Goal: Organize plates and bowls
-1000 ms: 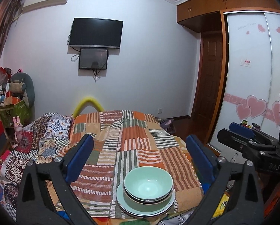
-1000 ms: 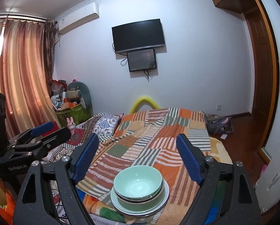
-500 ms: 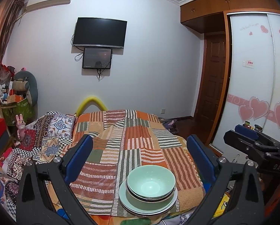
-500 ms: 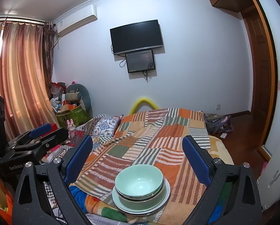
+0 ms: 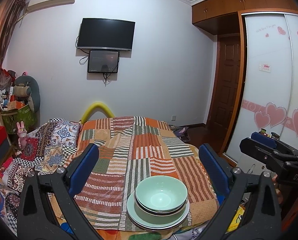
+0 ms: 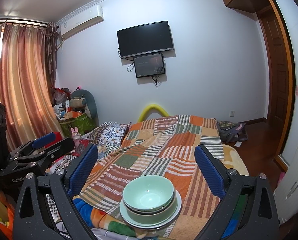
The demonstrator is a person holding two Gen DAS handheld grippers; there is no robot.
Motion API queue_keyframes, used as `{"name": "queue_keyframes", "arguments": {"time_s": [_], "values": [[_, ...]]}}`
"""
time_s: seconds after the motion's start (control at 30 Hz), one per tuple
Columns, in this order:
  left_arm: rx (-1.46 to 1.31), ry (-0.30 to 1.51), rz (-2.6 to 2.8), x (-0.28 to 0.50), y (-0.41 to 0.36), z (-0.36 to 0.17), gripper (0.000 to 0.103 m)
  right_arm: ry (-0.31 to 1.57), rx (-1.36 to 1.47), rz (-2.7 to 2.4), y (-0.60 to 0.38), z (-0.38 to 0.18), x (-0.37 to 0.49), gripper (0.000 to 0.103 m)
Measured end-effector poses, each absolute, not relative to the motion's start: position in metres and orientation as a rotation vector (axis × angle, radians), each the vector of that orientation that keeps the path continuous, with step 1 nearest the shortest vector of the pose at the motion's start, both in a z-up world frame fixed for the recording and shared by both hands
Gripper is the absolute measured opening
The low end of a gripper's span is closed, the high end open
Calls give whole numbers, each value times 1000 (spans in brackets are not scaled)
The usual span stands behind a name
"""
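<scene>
Bowls (image 5: pixel 161 195) nested on plates (image 5: pixel 158 219), stacked compactly; left gripper (image 5: pixel 149 168) and right gripper (image 6: pixel 147 167) both gape wide, empty.

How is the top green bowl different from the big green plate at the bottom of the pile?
The top bowl is deep and rounded; the bottom plate is flat and shallow. The bowl is narrower, while the plate's rim sticks out wider all around. The bowl sits highest, nested in another dish; the plate lies directly on the striped blanket. Both are pale green, round and empty.
</scene>
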State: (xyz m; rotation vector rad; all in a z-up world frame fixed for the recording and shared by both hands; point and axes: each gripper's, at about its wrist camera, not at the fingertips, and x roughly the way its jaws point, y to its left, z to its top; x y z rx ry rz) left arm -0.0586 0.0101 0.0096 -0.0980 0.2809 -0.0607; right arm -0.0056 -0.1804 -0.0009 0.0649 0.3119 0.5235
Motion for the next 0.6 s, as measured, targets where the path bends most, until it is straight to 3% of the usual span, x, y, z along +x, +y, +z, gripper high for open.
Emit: {"name": "queue_keyframes", "arguments": {"time_s": [0.6], "values": [[-97,279,-66,-59,9,9,102,315,66,522,-182,0,-6,98]]}}
